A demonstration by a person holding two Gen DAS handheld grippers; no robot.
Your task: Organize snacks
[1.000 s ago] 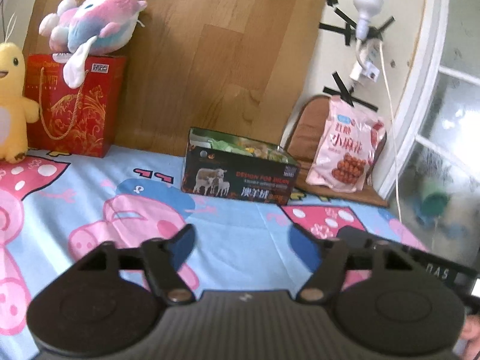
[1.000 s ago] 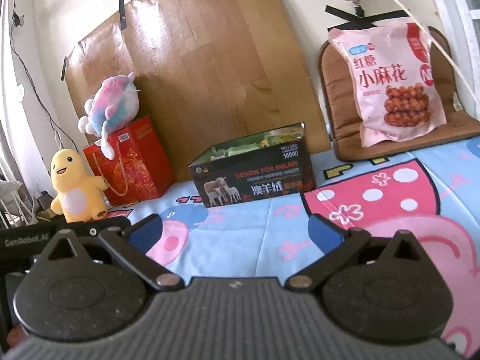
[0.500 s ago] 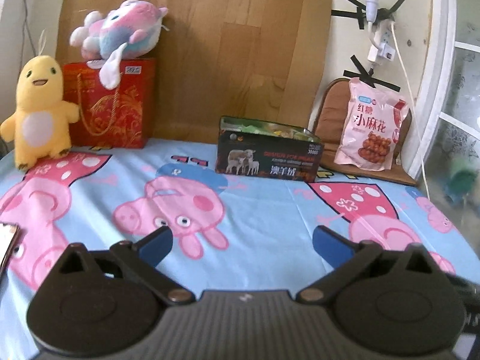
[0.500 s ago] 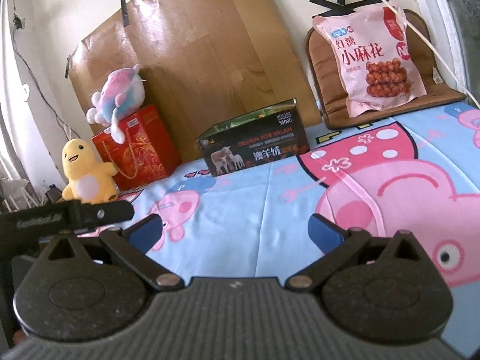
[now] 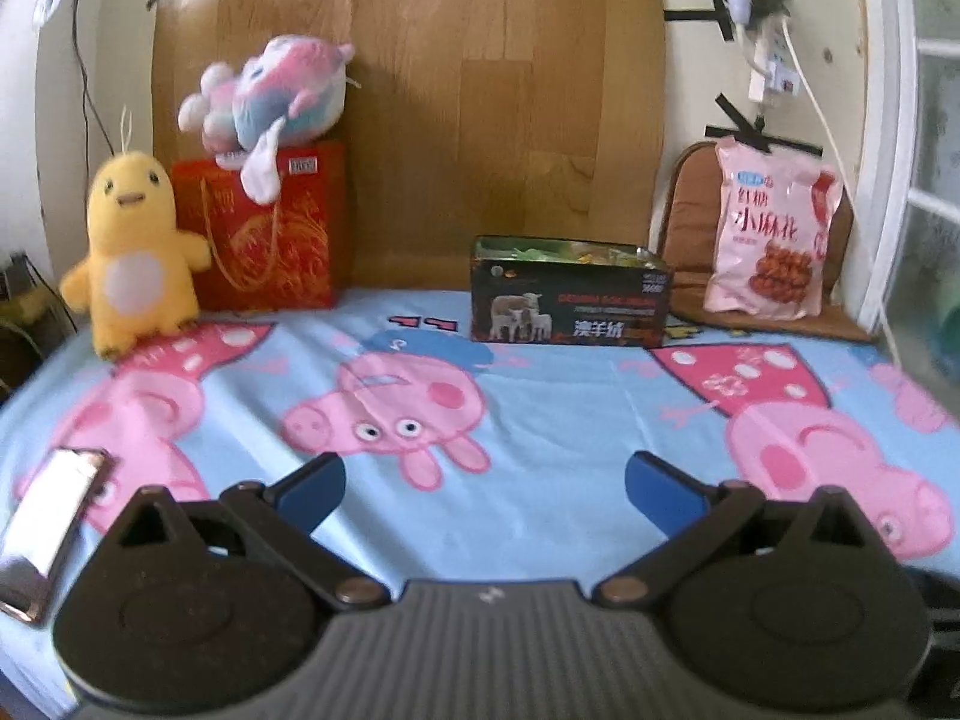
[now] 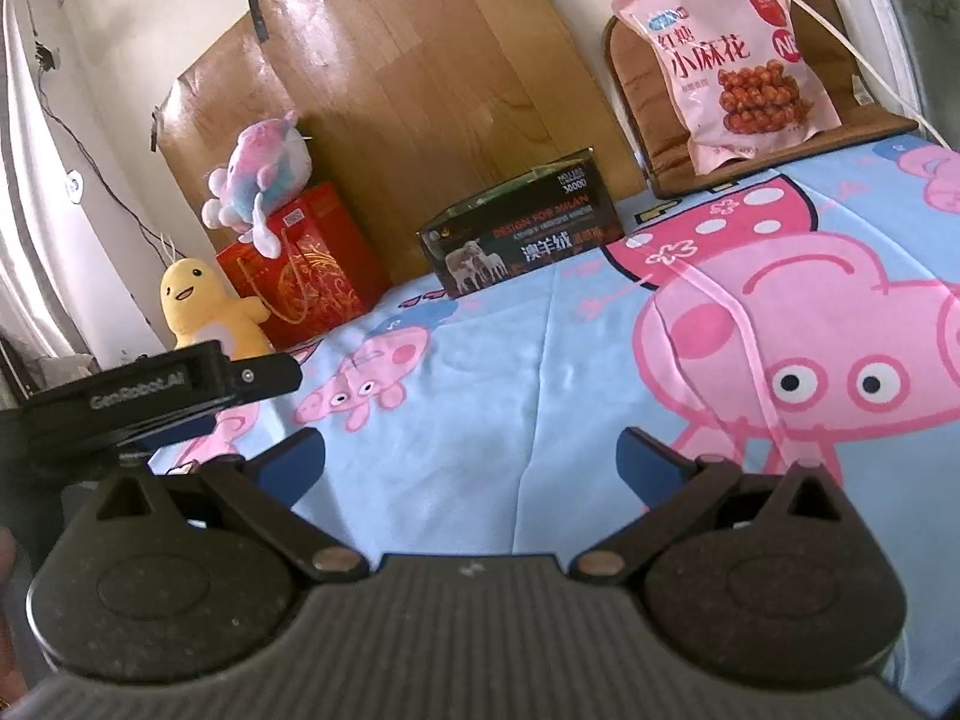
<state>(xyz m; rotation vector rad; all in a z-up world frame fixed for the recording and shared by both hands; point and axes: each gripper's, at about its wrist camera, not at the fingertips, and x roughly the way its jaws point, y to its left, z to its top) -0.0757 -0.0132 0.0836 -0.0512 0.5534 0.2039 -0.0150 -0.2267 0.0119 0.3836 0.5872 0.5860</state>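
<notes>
Currently between picks: left claw has just been opening, nothing between its jaws; right claw spread, empty. Next likely calls for reaching the pink snack bag leaning on the brown cushion, then dropping it into the open dark snack box.

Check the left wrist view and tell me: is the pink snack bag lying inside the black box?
No, the pink snack bag leans upright on the brown cushion, to the right of the black box.

In the left wrist view, the phone at lower left is cut by the frame edge, and the box's contents are too blurred to name. In the right wrist view, a hand barely shows at the left edge.
</notes>
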